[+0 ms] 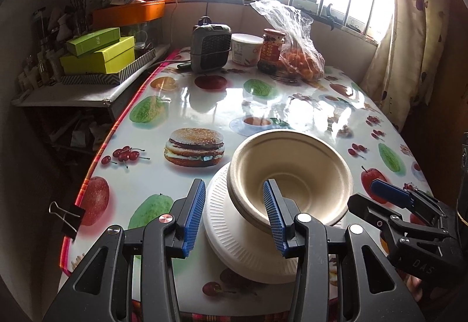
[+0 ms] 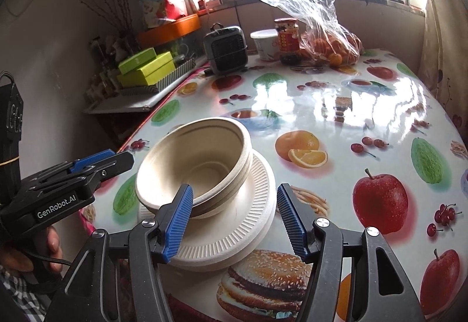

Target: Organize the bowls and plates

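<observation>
Bowls (image 1: 289, 176) sit nested on the plates (image 1: 234, 237), near the front edge of the table (image 1: 210, 100); by the rim lines there seem to be about three bowls and two or three plates, though I cannot count them for certain. The stacking looks nearly done, but the bowls tilt and want levelling. Left claw (image 1: 234, 216) is partly open and grips nothing, one finger reaching over the bowl rim, the other outside the plates. Right claw (image 2: 235, 219) is likewise partly open and empty, straddling the stack's near edge.
</observation>
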Demonstrator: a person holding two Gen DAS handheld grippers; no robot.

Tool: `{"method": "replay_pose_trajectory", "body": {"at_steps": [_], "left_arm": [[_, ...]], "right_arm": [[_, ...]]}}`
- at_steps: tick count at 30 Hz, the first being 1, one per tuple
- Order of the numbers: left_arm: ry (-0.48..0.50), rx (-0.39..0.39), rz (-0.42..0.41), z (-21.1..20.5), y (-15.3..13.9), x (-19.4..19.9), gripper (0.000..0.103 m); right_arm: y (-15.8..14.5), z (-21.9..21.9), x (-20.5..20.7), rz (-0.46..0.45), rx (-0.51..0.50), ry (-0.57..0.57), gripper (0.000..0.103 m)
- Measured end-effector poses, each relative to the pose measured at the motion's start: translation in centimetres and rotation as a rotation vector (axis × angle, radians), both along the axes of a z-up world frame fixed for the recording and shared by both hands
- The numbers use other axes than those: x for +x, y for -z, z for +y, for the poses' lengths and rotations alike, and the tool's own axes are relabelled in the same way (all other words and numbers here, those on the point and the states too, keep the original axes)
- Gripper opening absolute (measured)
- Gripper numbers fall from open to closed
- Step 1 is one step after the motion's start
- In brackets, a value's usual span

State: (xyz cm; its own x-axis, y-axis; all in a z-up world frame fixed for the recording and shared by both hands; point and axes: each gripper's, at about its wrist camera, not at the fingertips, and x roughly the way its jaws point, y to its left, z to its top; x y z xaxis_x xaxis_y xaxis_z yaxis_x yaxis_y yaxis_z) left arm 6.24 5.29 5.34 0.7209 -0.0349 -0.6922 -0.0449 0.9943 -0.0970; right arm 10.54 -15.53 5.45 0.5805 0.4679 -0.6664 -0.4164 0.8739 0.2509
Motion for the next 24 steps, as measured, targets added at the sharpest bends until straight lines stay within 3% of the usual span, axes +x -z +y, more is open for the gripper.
{"method": "replay_pose_trajectory", "body": {"at_steps": [15, 24], "left_arm": [[-0.054, 0.083, -0.057, 0.6, 0.5, -3.0, 0.043], [-0.071, 0.086, -0.027, 1.3, 2.5, -3.9, 0.043]], "right_arm": [[0.9, -1.1, -2.5, -0.055, -0.053, 0.046, 0.064], [2.2, -2.2, -3.4, -0.051, -0.07, 0.075, 0.065]]}}
